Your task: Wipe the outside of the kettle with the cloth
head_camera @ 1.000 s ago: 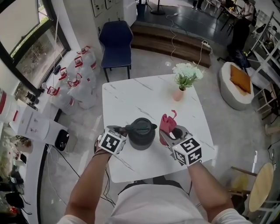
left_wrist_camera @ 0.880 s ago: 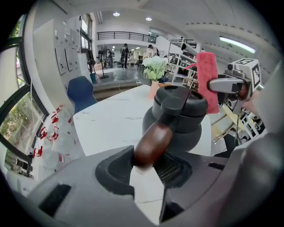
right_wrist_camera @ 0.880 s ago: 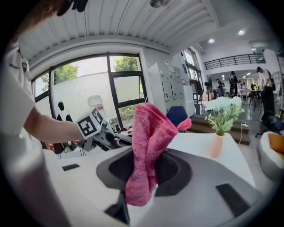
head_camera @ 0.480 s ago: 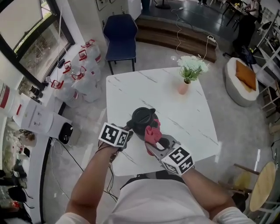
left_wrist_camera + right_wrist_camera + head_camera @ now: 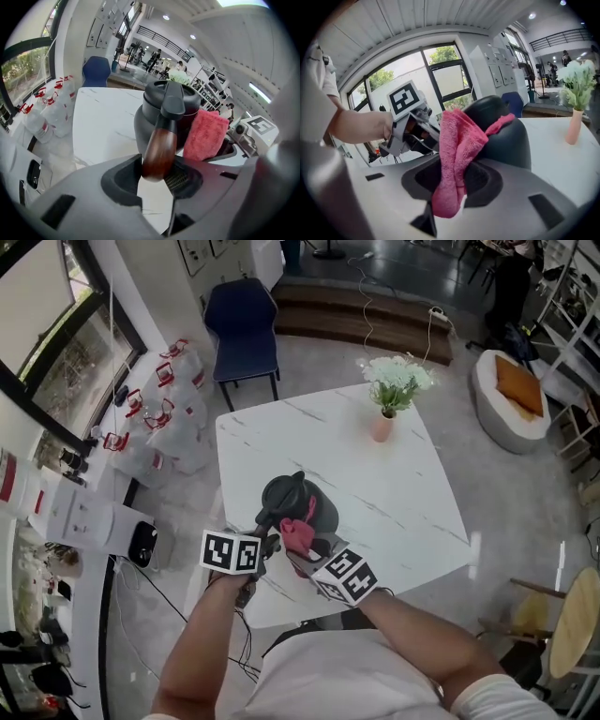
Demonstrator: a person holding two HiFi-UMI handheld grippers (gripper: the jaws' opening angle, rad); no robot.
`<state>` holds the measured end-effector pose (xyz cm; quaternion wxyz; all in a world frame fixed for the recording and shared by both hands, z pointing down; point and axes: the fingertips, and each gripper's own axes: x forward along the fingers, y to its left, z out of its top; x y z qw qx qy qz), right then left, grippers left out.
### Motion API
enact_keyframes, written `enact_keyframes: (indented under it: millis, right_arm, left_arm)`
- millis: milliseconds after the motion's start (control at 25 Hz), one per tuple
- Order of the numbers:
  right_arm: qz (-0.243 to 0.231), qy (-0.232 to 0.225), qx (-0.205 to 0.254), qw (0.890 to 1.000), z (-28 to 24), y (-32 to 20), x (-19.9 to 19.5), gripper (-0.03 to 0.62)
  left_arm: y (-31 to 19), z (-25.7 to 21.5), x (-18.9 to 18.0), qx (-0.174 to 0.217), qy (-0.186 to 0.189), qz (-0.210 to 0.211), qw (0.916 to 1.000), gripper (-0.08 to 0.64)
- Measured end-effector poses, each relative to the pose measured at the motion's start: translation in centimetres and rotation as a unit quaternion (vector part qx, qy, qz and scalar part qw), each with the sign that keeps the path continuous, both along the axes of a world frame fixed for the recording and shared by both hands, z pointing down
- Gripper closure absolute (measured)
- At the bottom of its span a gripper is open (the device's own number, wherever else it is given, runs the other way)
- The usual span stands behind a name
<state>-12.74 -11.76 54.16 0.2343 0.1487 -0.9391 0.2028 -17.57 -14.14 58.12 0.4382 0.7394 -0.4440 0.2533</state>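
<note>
A dark kettle (image 5: 289, 498) stands near the front left of the white table (image 5: 403, 493). Its brown wooden handle (image 5: 159, 150) lies between the jaws of my left gripper (image 5: 157, 176), which are closing with both pads touching it. My right gripper (image 5: 452, 180) is shut on a pink cloth (image 5: 457, 154). The cloth rests against the near side of the kettle (image 5: 506, 131), just right of the handle. In the head view the cloth (image 5: 298, 532) sits between the left gripper (image 5: 265, 542) and the right gripper (image 5: 300, 551), which are almost side by side.
A pink vase of white flowers (image 5: 382, 423) stands at the table's far side. A blue chair (image 5: 242, 320) is behind the table. Several water bottles (image 5: 150, 418) stand on the floor to the left. The table's near edge runs just under both grippers.
My right gripper has carried the cloth leftward from the kettle's right side to its near side beside the handle. My left gripper has rolled while staying on the handle.
</note>
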Motion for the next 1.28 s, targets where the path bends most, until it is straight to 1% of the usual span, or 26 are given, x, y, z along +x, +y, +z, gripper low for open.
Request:
enact_keyframes:
  millis: [120, 560, 760, 920, 1040, 1120, 1160, 1240, 1280]
  right_arm:
    - [0.006, 0.02, -0.011, 1.0, 2.0, 0.0, 1.4, 0.474]
    - [0.065, 0.067, -0.057, 0.994, 8.5, -1.8, 7.2, 0.472]
    - [0.095, 0.065, -0.095, 0.989, 10.0, -2.8, 8.9, 0.472]
    - [0.115, 0.068, -0.133, 0.982, 10.8, -3.0, 10.3, 0.472]
    - [0.122, 0.075, -0.135, 0.98, 10.3, -3.8, 11.6, 0.472]
    - [0.13, 0.066, -0.132, 0.98, 9.2, -4.3, 12.6, 0.472]
    - [0.138, 0.055, -0.132, 0.98, 8.4, -4.6, 13.0, 0.471]
    - [0.157, 0.016, -0.134, 0.978, 5.9, -5.4, 13.3, 0.471]
    - [0.165, -0.012, -0.136, 0.977, 4.3, -5.8, 13.1, 0.471]
  left_arm:
    - [0.0, 0.0, 0.1, -0.001, 0.005, -0.003, 1.0, 0.431]
    - [0.2, 0.3, -0.5, -0.01, 0.024, -0.021, 0.9994, 0.431]
    - [0.1, 0.6, -0.6, -0.005, 0.028, -0.02, 0.9994, 0.431]
    - [0.6, 0.8, -0.8, -0.004, 0.03, -0.022, 0.9993, 0.431]
    - [0.3, 0.8, -1.0, 0.006, 0.031, -0.02, 0.9993, 0.431]
    - [0.4, 0.9, -1.1, 0.012, 0.027, -0.016, 0.9995, 0.431]
    - [0.5, 0.9, -1.1, 0.015, 0.023, -0.013, 0.9995, 0.431]
    - [0.6, 1.0, -1.1, 0.019, 0.018, -0.007, 0.9996, 0.431]
    - [0.6, 1.0, -1.0, 0.021, 0.016, -0.004, 0.9996, 0.431]
